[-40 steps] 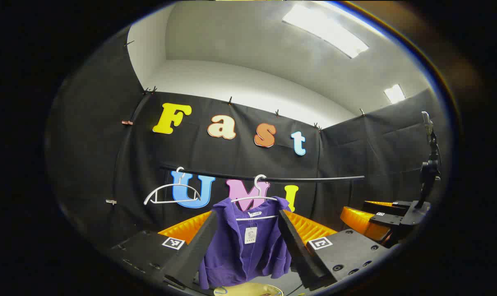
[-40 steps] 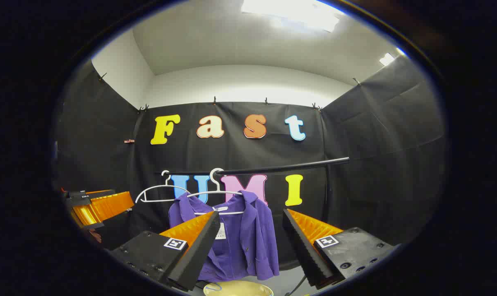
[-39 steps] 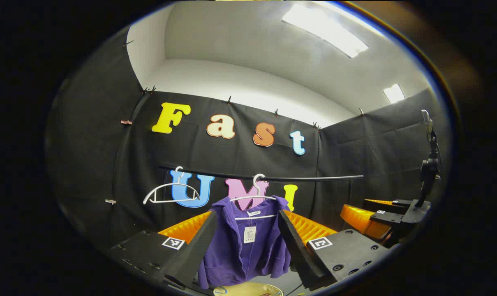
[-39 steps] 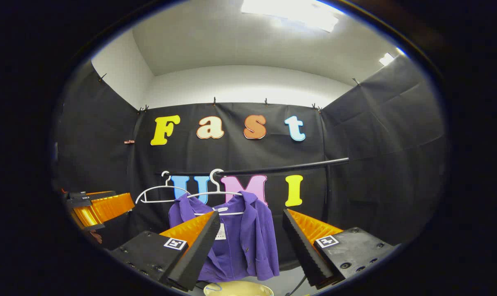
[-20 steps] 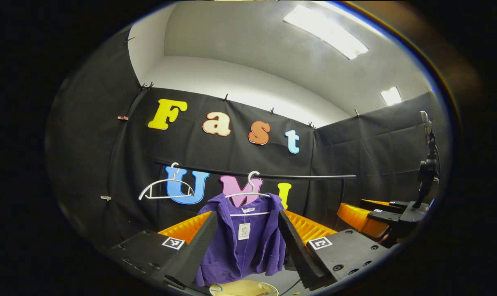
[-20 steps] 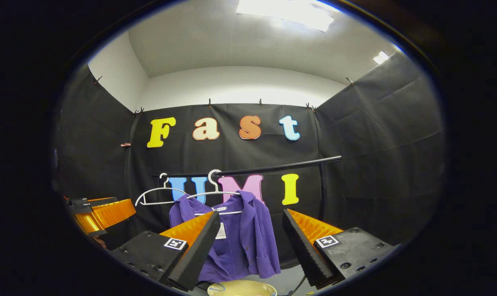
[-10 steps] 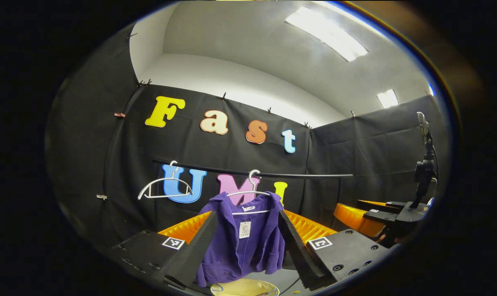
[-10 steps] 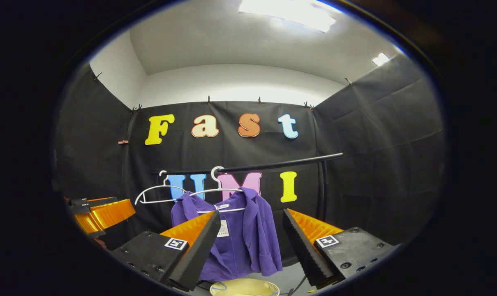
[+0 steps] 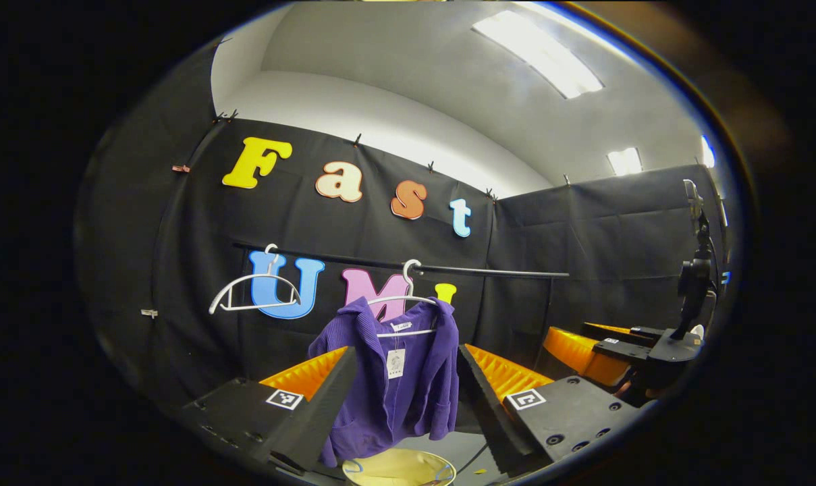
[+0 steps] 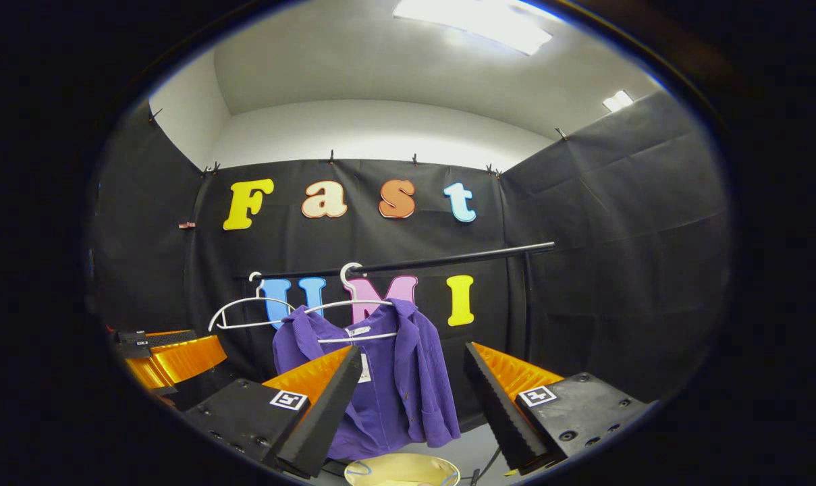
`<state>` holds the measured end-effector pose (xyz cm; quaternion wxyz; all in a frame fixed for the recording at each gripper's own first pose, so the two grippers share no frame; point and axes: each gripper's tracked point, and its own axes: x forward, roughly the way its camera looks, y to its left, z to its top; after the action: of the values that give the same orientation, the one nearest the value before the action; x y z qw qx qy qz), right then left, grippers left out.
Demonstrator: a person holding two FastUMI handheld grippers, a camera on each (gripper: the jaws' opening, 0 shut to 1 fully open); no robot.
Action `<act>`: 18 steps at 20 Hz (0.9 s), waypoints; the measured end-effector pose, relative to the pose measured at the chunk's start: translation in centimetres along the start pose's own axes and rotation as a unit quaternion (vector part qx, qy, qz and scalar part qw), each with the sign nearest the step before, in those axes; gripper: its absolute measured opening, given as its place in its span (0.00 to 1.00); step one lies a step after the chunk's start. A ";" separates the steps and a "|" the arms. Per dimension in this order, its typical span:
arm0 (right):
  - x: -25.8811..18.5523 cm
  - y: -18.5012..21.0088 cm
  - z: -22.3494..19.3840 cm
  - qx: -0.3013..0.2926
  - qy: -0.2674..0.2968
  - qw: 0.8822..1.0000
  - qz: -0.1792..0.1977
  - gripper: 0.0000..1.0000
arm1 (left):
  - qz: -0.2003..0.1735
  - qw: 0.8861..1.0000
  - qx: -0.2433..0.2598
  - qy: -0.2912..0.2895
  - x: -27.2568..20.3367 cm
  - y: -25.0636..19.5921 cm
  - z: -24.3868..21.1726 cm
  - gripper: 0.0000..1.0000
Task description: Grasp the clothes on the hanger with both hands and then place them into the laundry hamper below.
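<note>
A purple shirt (image 9: 414, 398) hangs on a white hanger (image 9: 408, 300) from a black rail (image 9: 488, 273). It hangs beyond my left gripper (image 9: 405, 349), whose fingers stand open and apart from the cloth. The pale yellow rim of the laundry hamper (image 9: 397, 467) lies below the shirt. In the right gripper view the same shirt (image 10: 401, 391) hangs on its hanger (image 10: 343, 307), seen between the open fingers of my right gripper (image 10: 412, 348), with the hamper (image 10: 401, 469) underneath. The right gripper (image 9: 610, 344) sits off to the right in the left gripper view. The left gripper (image 10: 168, 354) shows at the far left of the right gripper view.
An empty white hanger (image 9: 252, 293) hangs on the rail left of the shirt, also seen as the empty hanger (image 10: 235, 310). A black stand with a device (image 9: 694, 283) rises at the right. Black cloth walls close the booth on three sides.
Both views have shifted: the shirt and rail sit higher in each view and look slightly nearer, and more of the hamper rim shows. Both grippers stay open.
</note>
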<state>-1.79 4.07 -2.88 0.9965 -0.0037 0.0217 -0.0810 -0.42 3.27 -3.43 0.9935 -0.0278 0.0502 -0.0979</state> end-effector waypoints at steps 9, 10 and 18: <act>8.5 0.5 -2.8 0.018 0.001 0.999 0.044 0.97 | 0.031 1.000 0.005 0.004 6.3 1.5 -2.3 0.93; 10.0 0.7 -3.3 0.020 0.005 0.998 0.054 0.97 | 0.039 0.999 0.006 0.003 7.4 1.6 -2.4 0.93; 20.9 0.9 -8.1 0.025 0.032 0.991 0.128 0.98 | 0.100 0.995 0.017 0.011 16.0 1.9 -6.4 0.93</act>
<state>18.65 1.54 -11.86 0.9972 0.0268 0.0514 0.0468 14.89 1.73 -11.39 0.9980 -0.0050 0.0624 0.0013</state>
